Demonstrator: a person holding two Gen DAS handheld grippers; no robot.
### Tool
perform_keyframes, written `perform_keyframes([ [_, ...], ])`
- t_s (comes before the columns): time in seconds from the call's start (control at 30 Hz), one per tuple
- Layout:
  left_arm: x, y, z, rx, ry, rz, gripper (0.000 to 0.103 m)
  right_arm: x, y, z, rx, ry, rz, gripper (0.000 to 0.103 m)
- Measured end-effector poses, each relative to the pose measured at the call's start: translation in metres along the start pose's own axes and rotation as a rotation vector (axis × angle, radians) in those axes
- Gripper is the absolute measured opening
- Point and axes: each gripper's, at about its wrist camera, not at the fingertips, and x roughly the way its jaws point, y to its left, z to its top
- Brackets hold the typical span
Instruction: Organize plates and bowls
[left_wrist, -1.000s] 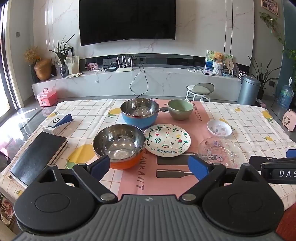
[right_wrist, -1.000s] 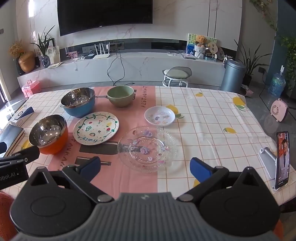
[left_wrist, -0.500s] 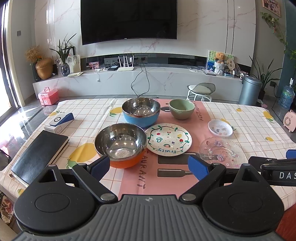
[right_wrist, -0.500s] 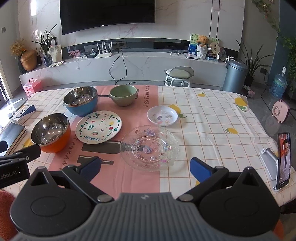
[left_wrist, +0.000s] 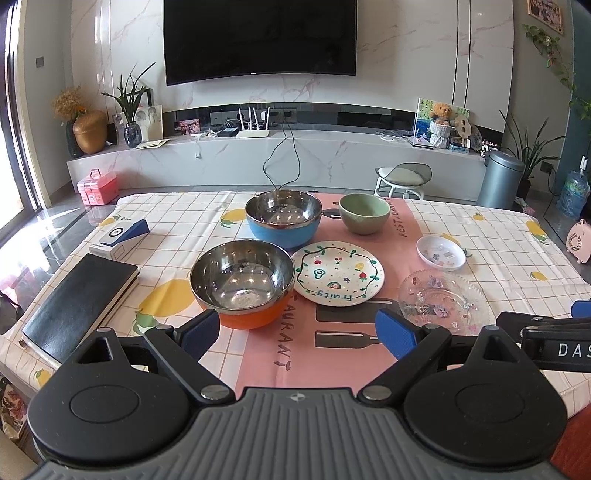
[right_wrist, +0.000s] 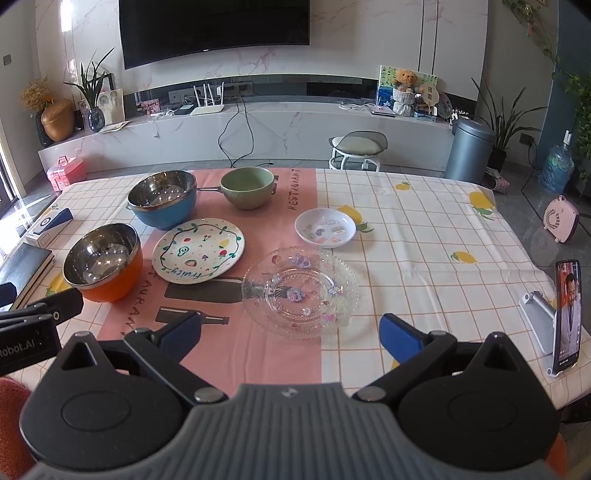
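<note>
Lying just beyond the spread right tool (right_wrist: 290, 334), glass plate (right_wrist: 301, 291).

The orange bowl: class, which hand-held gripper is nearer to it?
Left. The left hand-held gripper is just short of the orange bowl; the right hand-held gripper faces the glass plate, the bowl off leftward.

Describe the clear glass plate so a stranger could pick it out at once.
Start at the pink runner down the checked tablecloth. On its near right edge, straddling pink and white, lies the clear glass plate, nearest the right tool. It alone is see-through, with a scalloped rim; the neighbouring plates are opaque white.
</note>
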Motion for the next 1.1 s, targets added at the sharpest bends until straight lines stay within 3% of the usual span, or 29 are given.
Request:
perform_keyframes([
  [1.1,0.0004,0.0020,-0.0032,-0.006,0.003,0.011,0.103,-0.0013,0.0017,-0.0046,0.005,0.002,0.006,0.101],
])
